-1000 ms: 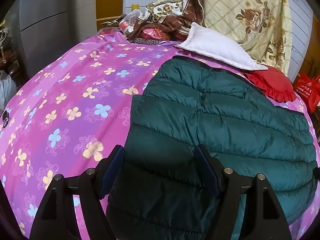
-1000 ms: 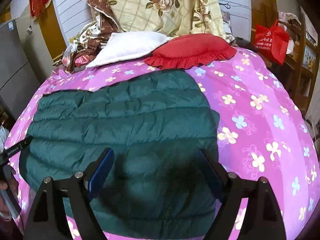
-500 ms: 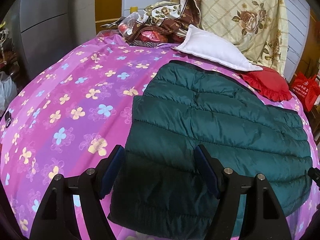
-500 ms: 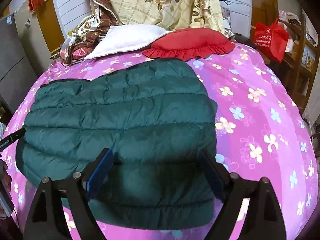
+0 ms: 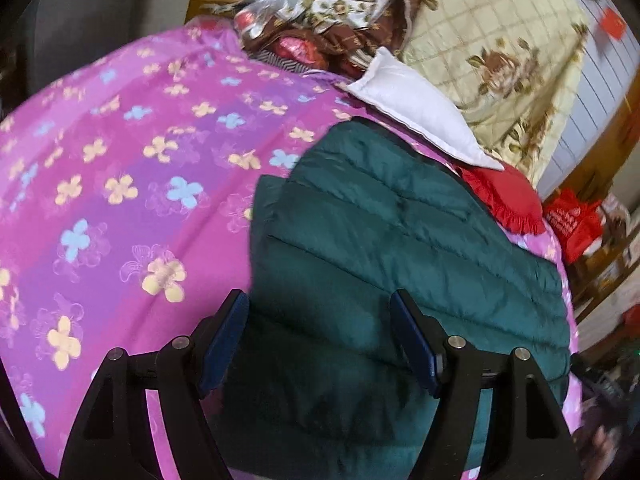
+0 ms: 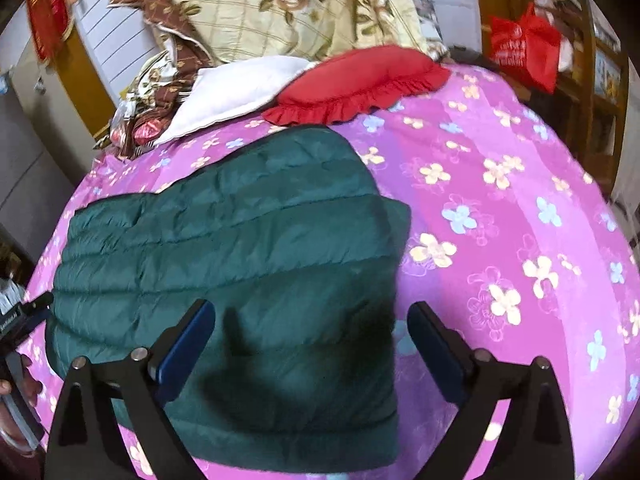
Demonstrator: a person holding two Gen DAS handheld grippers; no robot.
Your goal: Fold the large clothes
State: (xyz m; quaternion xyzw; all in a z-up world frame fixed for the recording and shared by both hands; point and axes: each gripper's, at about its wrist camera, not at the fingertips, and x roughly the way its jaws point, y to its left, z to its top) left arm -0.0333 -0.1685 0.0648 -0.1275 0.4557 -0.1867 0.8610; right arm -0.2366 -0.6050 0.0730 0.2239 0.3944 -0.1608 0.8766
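Observation:
A dark green quilted down jacket (image 5: 380, 248) (image 6: 224, 260) lies folded flat on a pink flowered bedspread (image 5: 120, 184) (image 6: 500, 220). My left gripper (image 5: 320, 312) hovers open above the jacket's left near part, nothing between its blue pads. My right gripper (image 6: 312, 322) hangs over the jacket's right near corner; its jaws are opening and nothing is between them. Its shadow falls on the fabric. The other gripper and a hand (image 6: 16, 380) show at the left edge of the right wrist view.
A white pillow (image 5: 416, 108) (image 6: 236, 92) and a red frilled cushion (image 5: 504, 196) (image 6: 356, 80) lie at the far end of the bed. Behind them hangs a cream floral quilt (image 6: 280, 4) beside a heap of clothes (image 5: 320, 40). A red bag (image 6: 524, 48) sits by wooden shelves.
Both grippers have drawn back from the jacket and rolled, so the views tilt. The right gripper's jaws stand a little wider. The jacket lies as before.

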